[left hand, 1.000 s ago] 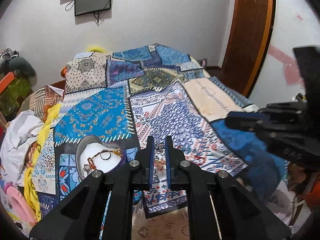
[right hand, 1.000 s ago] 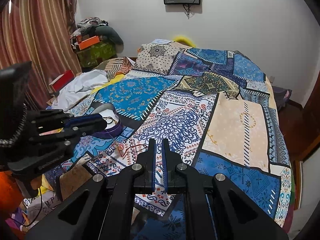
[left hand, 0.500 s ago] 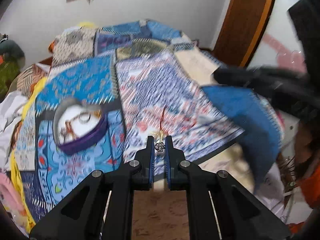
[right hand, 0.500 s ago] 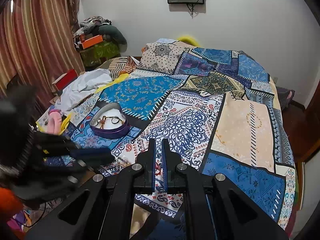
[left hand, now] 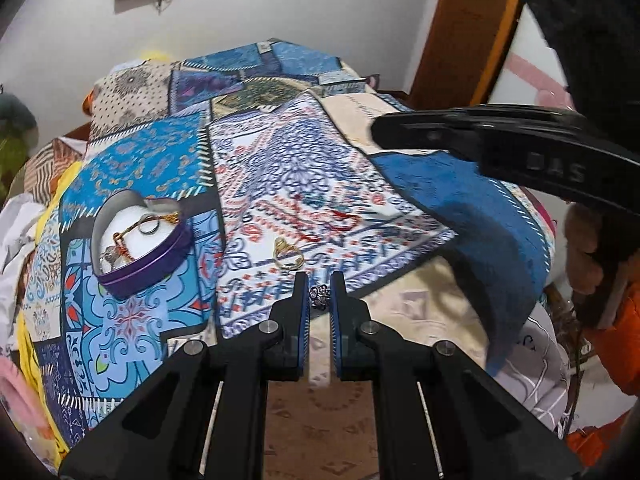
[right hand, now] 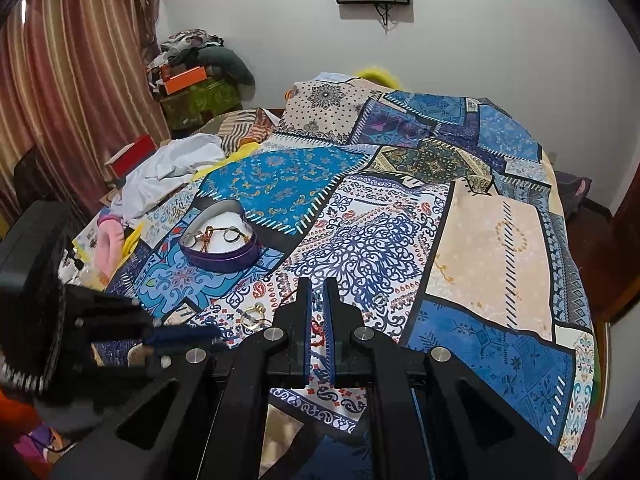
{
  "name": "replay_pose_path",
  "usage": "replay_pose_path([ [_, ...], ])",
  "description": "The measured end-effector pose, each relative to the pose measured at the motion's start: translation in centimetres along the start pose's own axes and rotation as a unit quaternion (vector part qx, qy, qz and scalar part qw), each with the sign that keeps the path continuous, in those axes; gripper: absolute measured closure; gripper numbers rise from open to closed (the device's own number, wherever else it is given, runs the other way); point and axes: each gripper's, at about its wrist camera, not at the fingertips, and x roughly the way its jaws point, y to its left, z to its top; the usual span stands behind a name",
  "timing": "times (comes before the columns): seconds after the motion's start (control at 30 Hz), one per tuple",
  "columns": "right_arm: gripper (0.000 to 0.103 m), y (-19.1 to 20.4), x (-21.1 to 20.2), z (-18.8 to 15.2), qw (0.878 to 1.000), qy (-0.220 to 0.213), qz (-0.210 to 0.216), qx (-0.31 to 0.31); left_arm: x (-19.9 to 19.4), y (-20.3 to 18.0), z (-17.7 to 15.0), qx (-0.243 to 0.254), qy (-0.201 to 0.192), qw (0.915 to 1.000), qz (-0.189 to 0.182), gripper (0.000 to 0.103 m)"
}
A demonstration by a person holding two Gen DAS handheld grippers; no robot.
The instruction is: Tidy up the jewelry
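1. The left hand-held gripper [left hand: 319,295] is seen at lower centre of the left wrist view, its jaws drawn nearly together on a small silver filigree charm [left hand: 320,294] pinched between the blue pads.
2. A gold ring [left hand: 287,254] is seen lying on the patterned bedspread [left hand: 288,184] just above the left gripper's tips, apart from them.
3. A heart-shaped purple tin [left hand: 141,240] is placed on the bedspread at centre left of that view; rings and a chain are held on its white lining.
4. The right hand-held gripper [right hand: 317,312] is seen at lower centre of the right wrist view, its jaws together; a red cord [right hand: 317,332] is seen between them, but whether it is gripped cannot be told.
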Motion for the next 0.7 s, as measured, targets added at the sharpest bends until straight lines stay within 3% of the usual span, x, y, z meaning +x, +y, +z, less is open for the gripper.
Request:
replay_pose_path([
  [0.07, 0.098, 0.0, 0.0, -0.1, 1.0, 0.0, 0.001, 0.001, -0.5, -0.1, 0.2, 0.0, -0.011, 0.9999, -0.001, 0.094],
  [0.13, 0.098, -0.1, 0.0, -0.1, 1.0, 0.0, 0.001, 0.001, -1.0, 0.3, 0.7, -0.002, -0.03, 0.9993, 0.023, 0.094],
  [0.3, 0.098, -0.2, 0.0, -0.4, 1.0, 0.003, -0.001, 0.005, -0.8, 3.9, 2.2, -0.06, -0.035, 0.9967, 0.041, 0.094],
  [0.43, 0.098, -0.3, 0.0, -0.6, 1.0, 0.004, -0.002, 0.006, -1.2, 4.9, 3.1, -0.077, -0.043, 0.996, 0.011, 0.094],
  [0.6, 0.098, -0.5, 0.2, -0.5, 1.0, 0.006, -0.003, 0.01, -3.1, 2.7, 4.5, -0.06, -0.079, 0.9942, -0.042, 0.094],
  [0.7, 0.098, -0.7, 0.2, -0.4, 1.0, 0.005, -0.003, 0.011, -4.1, 1.9, 4.9, -0.047, -0.102, 0.993, -0.036, 0.094],
])
